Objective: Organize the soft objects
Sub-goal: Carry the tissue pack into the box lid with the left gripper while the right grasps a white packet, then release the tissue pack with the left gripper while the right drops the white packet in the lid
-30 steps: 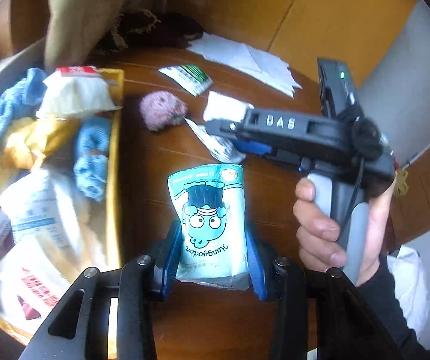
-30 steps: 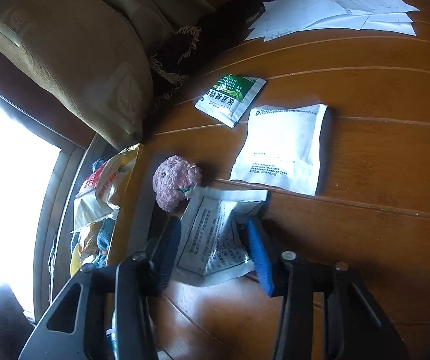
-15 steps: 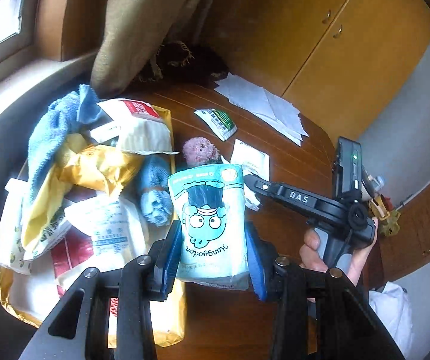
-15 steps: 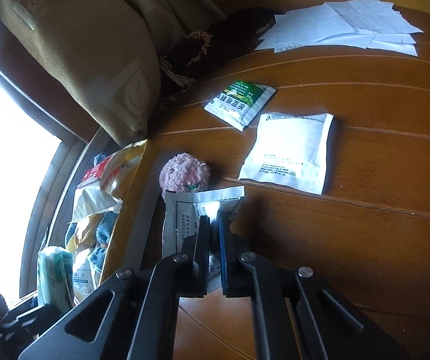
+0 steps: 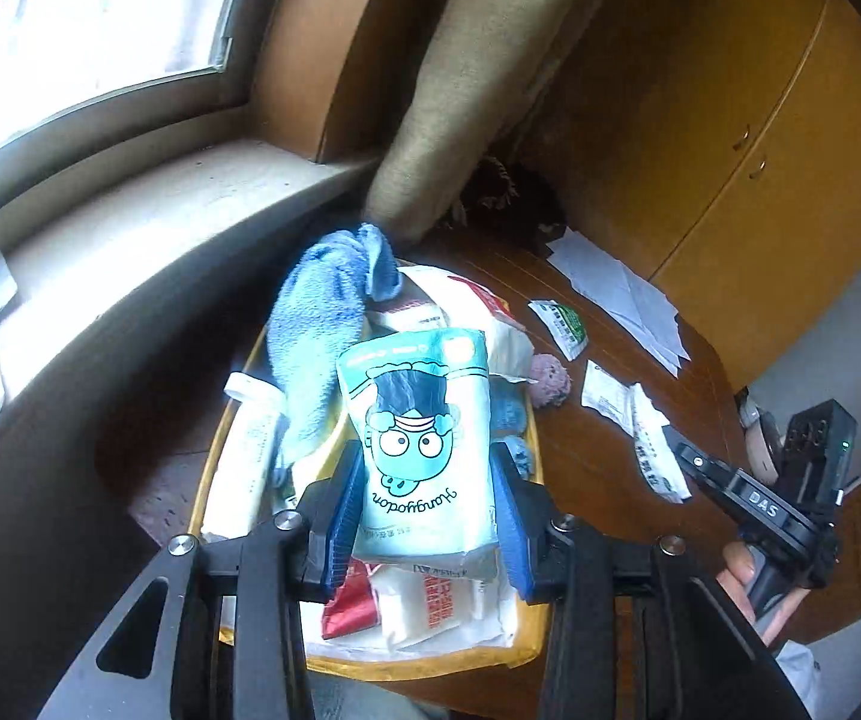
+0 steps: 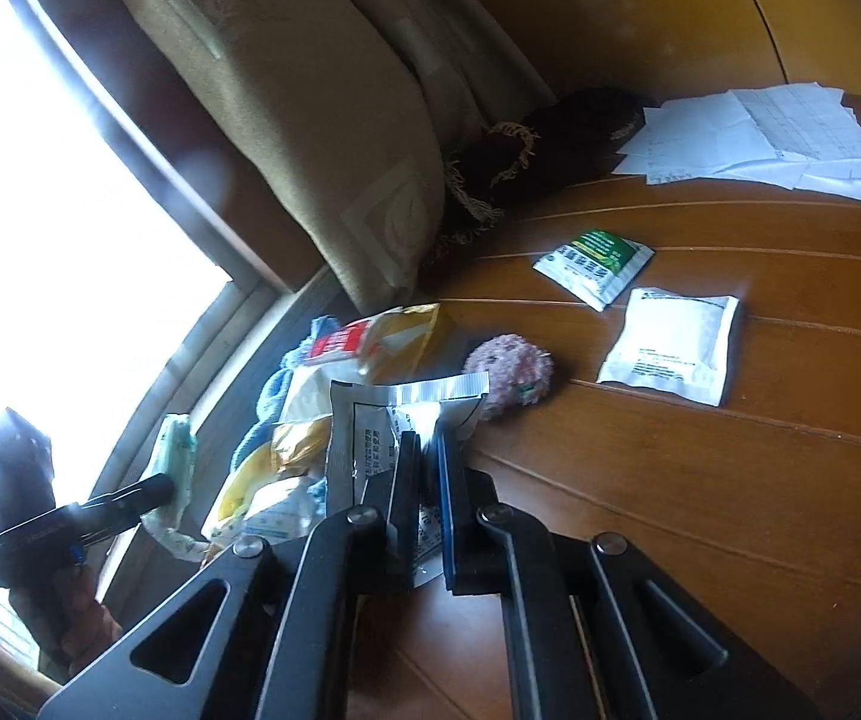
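Directly beneath the left gripper (image 5: 424, 504), whose jaws are clamped on the upright cartoon pouch (image 5: 421, 450), the yellow tray (image 5: 526, 654) is found. The right gripper (image 6: 424, 480), beside the tray, is pinched shut on one silver sachet (image 6: 370, 420). Three items are left on the tabletop (image 6: 730, 480): one pompom (image 6: 511, 375), two sachets.

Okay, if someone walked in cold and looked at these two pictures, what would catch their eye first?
First the pale teal cartoon-face pouch, clamped in the left tool above a yellow tray heaped with packets and a blue towel. Next, the right tool is pinched shut on a crumpled white sachet, held up from the wooden table. On the table behind it lie a pink fluffy ball and two flat sachets.
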